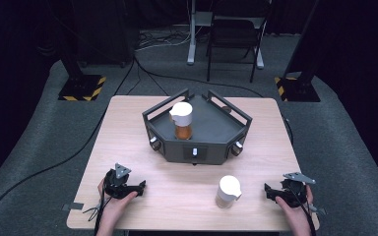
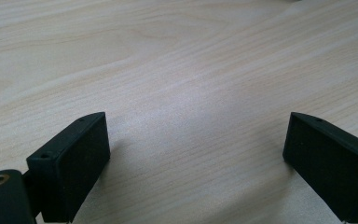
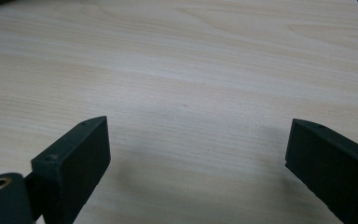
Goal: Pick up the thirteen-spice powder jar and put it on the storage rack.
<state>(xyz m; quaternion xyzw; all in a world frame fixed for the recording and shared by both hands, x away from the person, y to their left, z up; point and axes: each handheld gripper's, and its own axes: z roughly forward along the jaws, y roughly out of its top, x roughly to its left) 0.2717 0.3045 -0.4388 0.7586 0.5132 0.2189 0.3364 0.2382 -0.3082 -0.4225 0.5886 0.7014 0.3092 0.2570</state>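
1. Now, our nearest thing is the white jar point(image 1: 228, 191), upright on the table point(image 1: 177, 196) near the front edge, right of the middle.
2. It stands between our two grippers, nearer the right gripper point(image 1: 275, 193) but apart from it, with bare wood between them.
3. Our right gripper rests low at the front right corner, jaws wide apart, nothing between them; in the right gripper view point(image 3: 196, 154) we see just bare wood between the black fingers point(image 3: 77, 163).
4. Our left gripper point(image 1: 133, 188) sits well apart from the jar at the front left, jaws likewise spread and empty; in the left gripper view point(image 2: 196, 154) the fingers point(image 2: 77, 158) frame plain tabletop.
5. Neither gripper touches the jar.
6. Farther back, a dark tray point(image 1: 211, 129) with railed sides sits at the middle of the table.
7. On its left part stands an amber bottle point(image 1: 182, 131) with a white cap point(image 1: 181, 113), upright.
8. Behind the table we see a chair point(image 1: 234, 34) on grey carpet.
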